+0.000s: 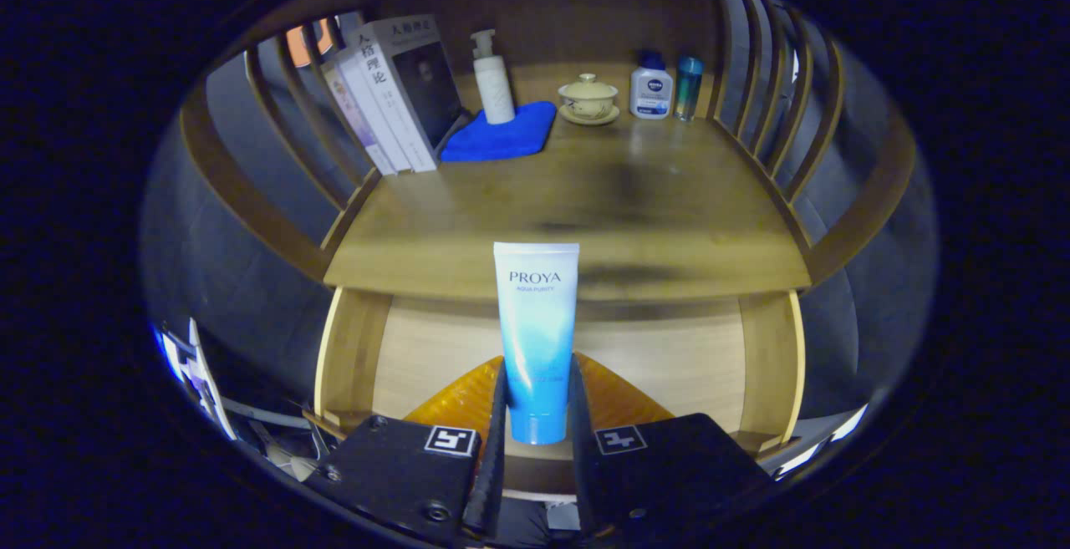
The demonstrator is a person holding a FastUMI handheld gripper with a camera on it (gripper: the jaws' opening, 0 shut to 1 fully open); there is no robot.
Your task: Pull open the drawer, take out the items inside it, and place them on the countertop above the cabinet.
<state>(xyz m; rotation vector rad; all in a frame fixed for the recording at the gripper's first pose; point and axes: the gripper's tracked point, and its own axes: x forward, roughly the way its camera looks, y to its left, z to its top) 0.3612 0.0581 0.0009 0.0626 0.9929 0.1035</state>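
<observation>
The gripper [536, 415] clamps the upright white-to-blue plastic tube [535, 336] low between both fingers, lifted over the open wooden drawer [351, 357]; this clears the wooden countertop [585, 223] front edge for placement.

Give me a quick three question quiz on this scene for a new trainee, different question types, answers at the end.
1. True or false: the gripper holds the tube.
2. Which stands on the blue cloth? A books, B pump bottle, C teacup.
3. Fill in: the tube is held above the open ____.

Key
1. True, both fingers press its lower end.
2. B, the pump bottle. The books lean beside it; the teacup sits on the countertop.
3. Drawer.
</observation>
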